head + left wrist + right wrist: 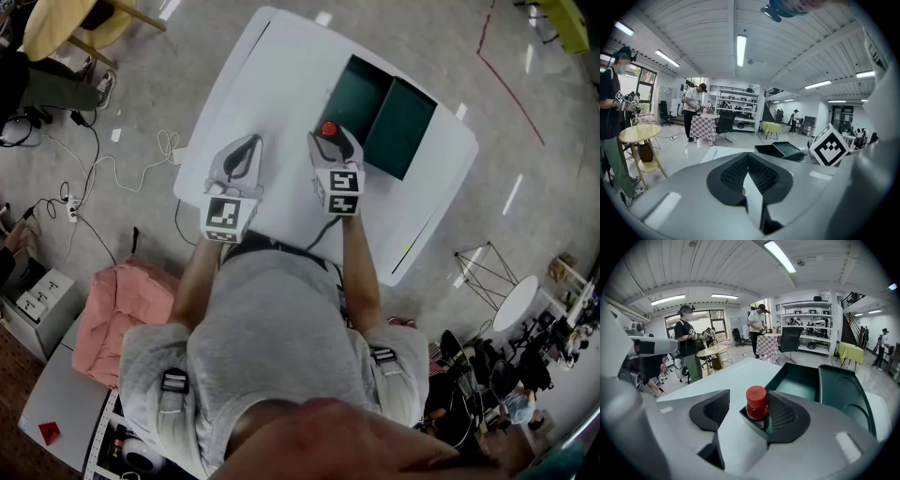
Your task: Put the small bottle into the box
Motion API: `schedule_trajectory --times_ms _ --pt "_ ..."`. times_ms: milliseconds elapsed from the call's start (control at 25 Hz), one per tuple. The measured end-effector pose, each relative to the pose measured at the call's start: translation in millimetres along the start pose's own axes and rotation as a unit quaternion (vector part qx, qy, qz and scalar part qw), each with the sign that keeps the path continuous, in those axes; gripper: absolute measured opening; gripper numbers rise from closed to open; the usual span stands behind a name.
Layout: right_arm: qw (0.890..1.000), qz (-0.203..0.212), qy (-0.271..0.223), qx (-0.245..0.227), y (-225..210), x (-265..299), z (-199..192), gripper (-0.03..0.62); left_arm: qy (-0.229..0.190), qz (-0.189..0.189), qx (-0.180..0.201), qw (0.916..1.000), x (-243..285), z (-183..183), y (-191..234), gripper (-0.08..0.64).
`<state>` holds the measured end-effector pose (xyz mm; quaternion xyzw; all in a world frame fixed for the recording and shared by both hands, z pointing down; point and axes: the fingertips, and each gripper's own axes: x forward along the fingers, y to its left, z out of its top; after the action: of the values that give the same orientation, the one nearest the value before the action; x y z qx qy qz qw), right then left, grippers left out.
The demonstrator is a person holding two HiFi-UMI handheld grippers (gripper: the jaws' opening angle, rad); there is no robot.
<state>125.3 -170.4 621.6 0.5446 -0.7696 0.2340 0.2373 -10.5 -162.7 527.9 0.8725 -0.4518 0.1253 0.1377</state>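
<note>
Red cap on the bottle (757,406), dark green box (801,384), white table (281,84), pink cloth (117,314), checked tablecloth (767,345) way back.

So it's a white table (272,75), plain glossy top; a dark green box (403,131) lies open on the far right part, its two halves side by side; a small bottle (327,128) with a red cap stands upright on the tabletop, just beside the box.

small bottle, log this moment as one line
small bottle: upright, outside box | right gripper: open, bottle between jaws, by the right one | left gripper: shut, empty | box: open
</note>
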Motion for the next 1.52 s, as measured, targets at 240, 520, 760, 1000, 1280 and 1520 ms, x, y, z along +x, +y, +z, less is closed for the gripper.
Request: schedule_trajectory --times_ms 240,520,760,1000,1280,1520 --pt "1.0 -0.014 -0.02 -0.011 -1.4 -9.5 9.5 0.258 -0.008 0.002 0.004 1.0 -8.3 5.8 -1.0 0.011" --pt "0.998 -0.035 -0.056 -0.017 -2.7 -29.1 24.9 0.208 -0.024 0.007 0.011 0.9996 -23.0 14.4 0.5 0.011" --pt "0.994 -0.039 -0.104 -0.007 8.4 -57.8 46.3 0.139 -0.042 0.014 0.015 0.9989 -44.5 25.5 0.9 0.011" --pt "0.988 -0.056 -0.143 -0.016 21.4 -89.0 60.6 0.091 -0.065 0.01 0.022 0.9976 -64.6 38.3 -4.9 0.011" --pt "0.981 -0.077 -0.175 -0.029 37.0 -124.4 67.5 0.055 -0.084 -0.002 0.034 0.9958 -86.3 51.1 -10.0 0.011" --pt "0.977 -0.097 -0.187 -0.03 47.3 -153.3 57.2 0.034 -0.09 -0.024 0.045 0.9947 -101.8 50.2 -23.6 0.011"
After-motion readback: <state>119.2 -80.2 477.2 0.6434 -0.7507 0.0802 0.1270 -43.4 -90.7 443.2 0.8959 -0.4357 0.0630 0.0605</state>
